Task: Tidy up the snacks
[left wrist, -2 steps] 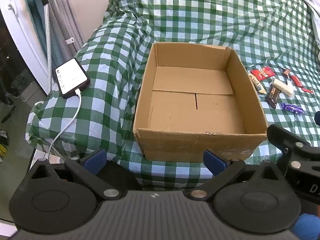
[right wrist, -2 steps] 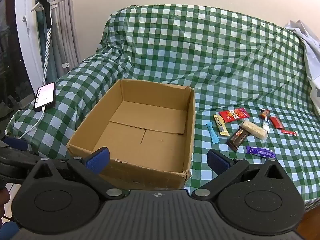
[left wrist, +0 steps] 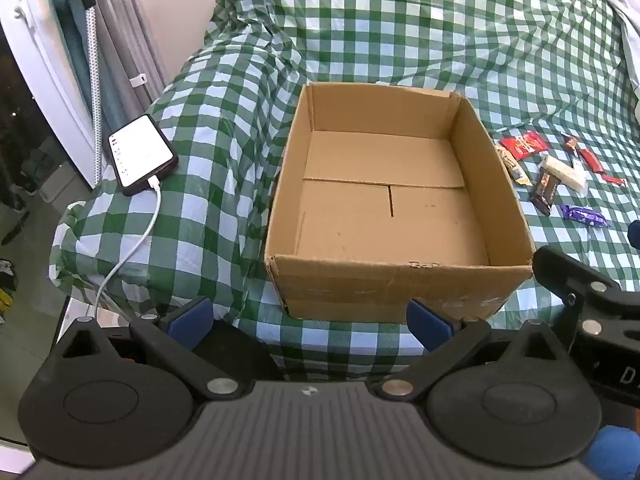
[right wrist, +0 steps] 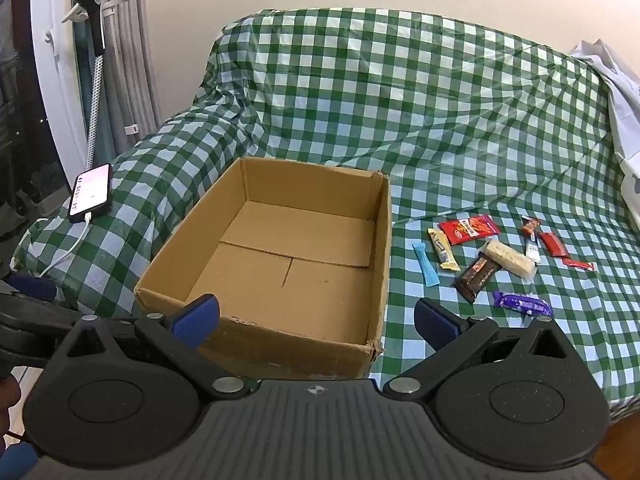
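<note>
- The box (left wrist: 384,200) sits open on the checked cloth (left wrist: 400,32), nothing inside it.
- The snacks (right wrist: 492,260) lie in a loose cluster on the cloth just right of the box (a red pack (right wrist: 469,229), a dark bar (right wrist: 478,276), a purple one (right wrist: 522,304), a blue stick (right wrist: 426,265) nearest the box wall).
- The left gripper (left wrist: 308,320) hangs before the box's near wall, fingers spread wide, holding nothing.
- The right gripper (right wrist: 316,318) is likewise wide and bare, at the box's near right corner.
- A phone (left wrist: 142,160) lies on the cloth to the left, cable (left wrist: 132,248) plugged in.
</note>
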The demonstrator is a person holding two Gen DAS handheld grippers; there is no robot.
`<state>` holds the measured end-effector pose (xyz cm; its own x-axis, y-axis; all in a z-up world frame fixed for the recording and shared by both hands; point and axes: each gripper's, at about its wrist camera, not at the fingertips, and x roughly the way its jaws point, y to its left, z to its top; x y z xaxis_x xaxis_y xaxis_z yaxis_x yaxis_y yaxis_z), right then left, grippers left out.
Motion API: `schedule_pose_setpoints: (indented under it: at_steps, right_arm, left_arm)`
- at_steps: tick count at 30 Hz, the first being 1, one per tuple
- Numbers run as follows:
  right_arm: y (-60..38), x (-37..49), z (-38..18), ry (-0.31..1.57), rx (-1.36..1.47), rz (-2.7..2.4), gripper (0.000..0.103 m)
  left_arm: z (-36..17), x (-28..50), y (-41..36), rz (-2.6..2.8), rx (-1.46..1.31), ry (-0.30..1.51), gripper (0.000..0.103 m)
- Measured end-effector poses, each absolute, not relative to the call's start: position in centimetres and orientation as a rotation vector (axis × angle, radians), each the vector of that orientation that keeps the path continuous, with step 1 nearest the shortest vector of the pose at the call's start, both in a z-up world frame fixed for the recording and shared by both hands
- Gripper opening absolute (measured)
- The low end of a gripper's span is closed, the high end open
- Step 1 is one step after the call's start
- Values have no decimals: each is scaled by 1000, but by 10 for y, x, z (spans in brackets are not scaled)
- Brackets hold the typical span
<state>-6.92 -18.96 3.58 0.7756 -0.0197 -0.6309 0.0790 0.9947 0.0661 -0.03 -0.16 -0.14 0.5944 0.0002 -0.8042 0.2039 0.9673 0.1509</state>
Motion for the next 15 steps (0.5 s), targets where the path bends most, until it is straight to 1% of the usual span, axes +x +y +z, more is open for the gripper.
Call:
schedule_pose_setpoints:
  at_steps: [15]
  right_arm:
    - [-190, -66, 38, 677, 89, -37, 103]
  left_arm:
    - [2, -4, 4, -112, 174, 934, 103]
